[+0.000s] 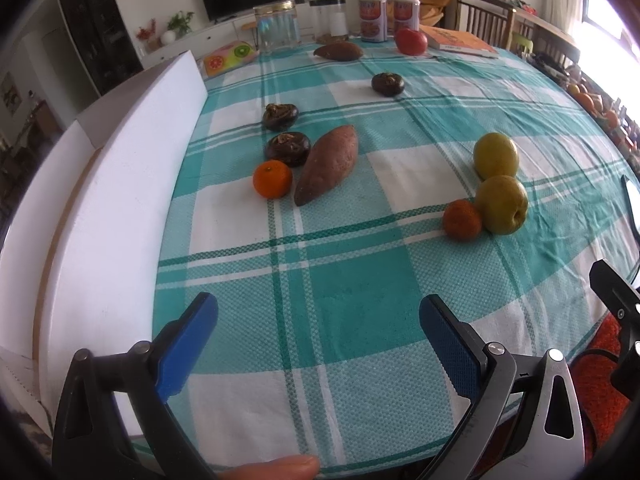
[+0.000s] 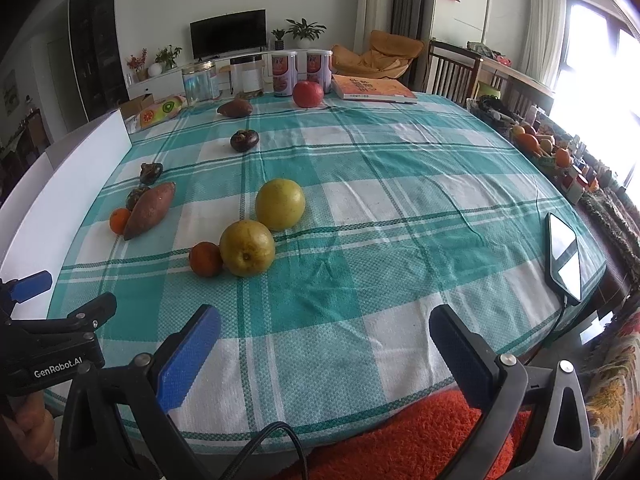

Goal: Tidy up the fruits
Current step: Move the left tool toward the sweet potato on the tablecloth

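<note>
Fruits lie on a teal checked tablecloth (image 1: 352, 280). Two yellow-green pears (image 1: 496, 155) (image 1: 501, 204) and a small dark orange (image 1: 462, 220) sit together; the right wrist view shows them as pears (image 2: 280, 204) (image 2: 247, 253) and orange (image 2: 205, 259). A bright orange (image 1: 272, 179), a sweet potato (image 1: 328, 163) and three dark mangosteens (image 1: 288, 149) (image 1: 280, 115) (image 1: 387, 83) lie further left. My left gripper (image 1: 318, 316) is open and empty at the table's near edge. My right gripper (image 2: 324, 328) is open and empty too.
A white board (image 1: 132, 168) stands along the table's left edge. At the back are a second sweet potato (image 1: 338, 51), a red tomato (image 1: 411, 41), jars (image 1: 277, 26), cans (image 1: 373, 18) and a book (image 1: 460, 41). A phone (image 2: 564, 258) lies at the right edge.
</note>
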